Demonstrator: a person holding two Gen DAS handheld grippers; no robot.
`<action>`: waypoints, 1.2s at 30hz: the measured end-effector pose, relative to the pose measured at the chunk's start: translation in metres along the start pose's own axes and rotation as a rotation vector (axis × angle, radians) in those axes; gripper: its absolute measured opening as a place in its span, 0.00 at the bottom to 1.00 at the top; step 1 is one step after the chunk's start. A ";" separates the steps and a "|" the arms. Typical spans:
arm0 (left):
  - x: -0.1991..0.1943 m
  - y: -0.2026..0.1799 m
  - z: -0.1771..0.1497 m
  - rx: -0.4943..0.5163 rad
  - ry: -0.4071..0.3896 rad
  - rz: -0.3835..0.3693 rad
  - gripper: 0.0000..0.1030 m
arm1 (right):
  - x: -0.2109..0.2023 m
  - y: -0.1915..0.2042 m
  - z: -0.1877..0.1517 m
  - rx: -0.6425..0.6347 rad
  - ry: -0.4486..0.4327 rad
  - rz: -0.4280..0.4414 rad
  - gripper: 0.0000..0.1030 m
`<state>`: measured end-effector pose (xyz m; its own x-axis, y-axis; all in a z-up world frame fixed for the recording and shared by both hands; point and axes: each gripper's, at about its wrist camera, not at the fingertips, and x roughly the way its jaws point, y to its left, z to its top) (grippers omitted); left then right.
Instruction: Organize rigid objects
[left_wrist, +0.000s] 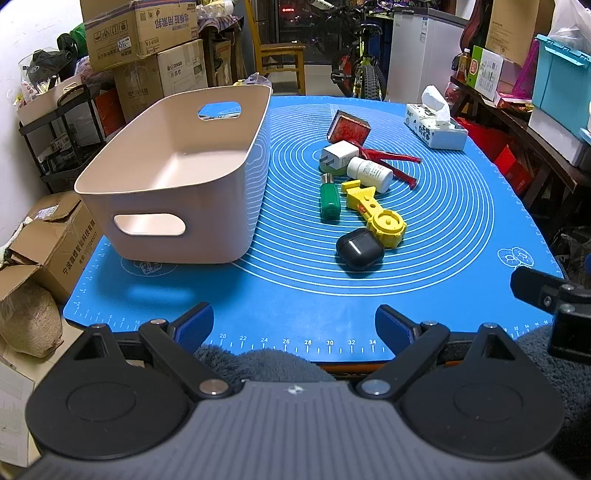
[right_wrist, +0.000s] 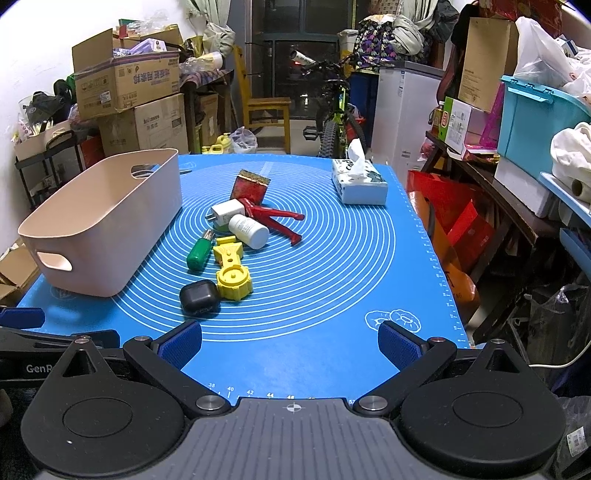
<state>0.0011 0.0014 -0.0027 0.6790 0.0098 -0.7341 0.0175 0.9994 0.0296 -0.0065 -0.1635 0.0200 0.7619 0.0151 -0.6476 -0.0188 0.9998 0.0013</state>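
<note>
A pink bin (left_wrist: 177, 206) (right_wrist: 107, 221) stands empty on the left of the blue mat (left_wrist: 443, 236) (right_wrist: 332, 258). Beside it lie a black earbud case (left_wrist: 359, 248) (right_wrist: 199, 297), a yellow tool (left_wrist: 376, 210) (right_wrist: 231, 271), a green cylinder (left_wrist: 329, 201) (right_wrist: 199, 252), a white bottle (left_wrist: 369, 173) (right_wrist: 249, 229), a white charger (left_wrist: 339, 155) (right_wrist: 226, 212), a red tool (left_wrist: 395, 160) (right_wrist: 275, 218) and a red block (left_wrist: 348, 128) (right_wrist: 250, 186). My left gripper (left_wrist: 294, 326) and right gripper (right_wrist: 290, 343) are open and empty at the mat's near edge.
A tissue box (left_wrist: 436, 125) (right_wrist: 358, 181) sits at the mat's far right. Cardboard boxes (left_wrist: 140, 44), a chair (right_wrist: 264, 107), a bicycle (right_wrist: 336, 110) and cluttered shelves (right_wrist: 517, 147) surround the table. The right gripper's body shows at the left wrist view's right edge (left_wrist: 554, 299).
</note>
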 end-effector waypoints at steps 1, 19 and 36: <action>0.000 0.001 -0.001 0.001 0.001 0.000 0.91 | 0.000 0.000 0.000 0.002 0.000 0.000 0.98; -0.021 0.029 0.029 0.014 -0.056 0.051 0.91 | -0.017 0.011 0.032 -0.024 -0.075 0.062 0.98; 0.030 0.156 0.116 -0.152 -0.065 0.166 0.95 | 0.071 0.038 0.077 -0.007 -0.016 0.108 0.98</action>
<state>0.1093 0.1534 0.0589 0.7093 0.1776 -0.6821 -0.2059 0.9777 0.0405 0.0967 -0.1237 0.0324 0.7655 0.1229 -0.6316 -0.1055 0.9923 0.0653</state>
